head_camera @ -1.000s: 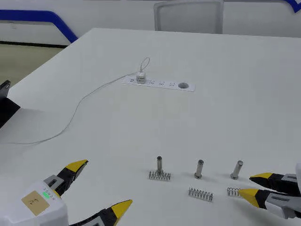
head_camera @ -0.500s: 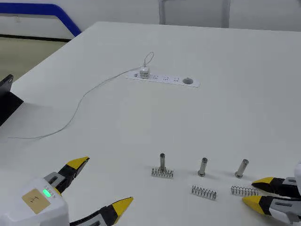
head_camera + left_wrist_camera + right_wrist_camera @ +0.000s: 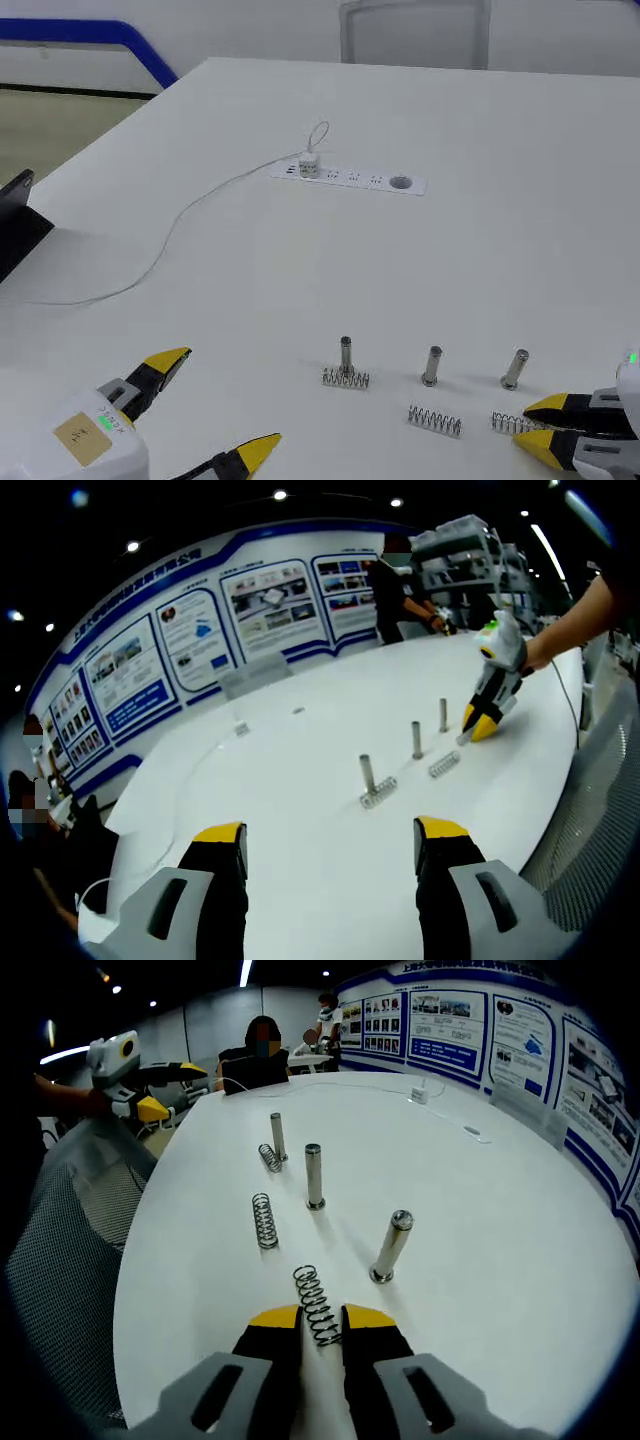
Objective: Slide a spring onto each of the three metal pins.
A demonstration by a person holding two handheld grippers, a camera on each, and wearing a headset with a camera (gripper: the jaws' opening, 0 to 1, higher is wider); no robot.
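- The left gripper [image 3: 212, 403] sits low at the person's near left, its white body towards the person and its yellow-tipped jaws pointing forward and to the right.
- Its jaws are spread wide, with nothing between them.
- The right gripper [image 3: 540, 425] lies low at the near right, its jaws pointing left, level and close to the surface.
- Its jaws are drawn in to a narrow gap, and the near end of a spring [image 3: 318, 1305] is pinched between the yellow tips.
- In the left gripper view, a hand [image 3: 540, 652] grasps the right gripper's white body, with a bare forearm [image 3: 592, 598] stretching back from it.
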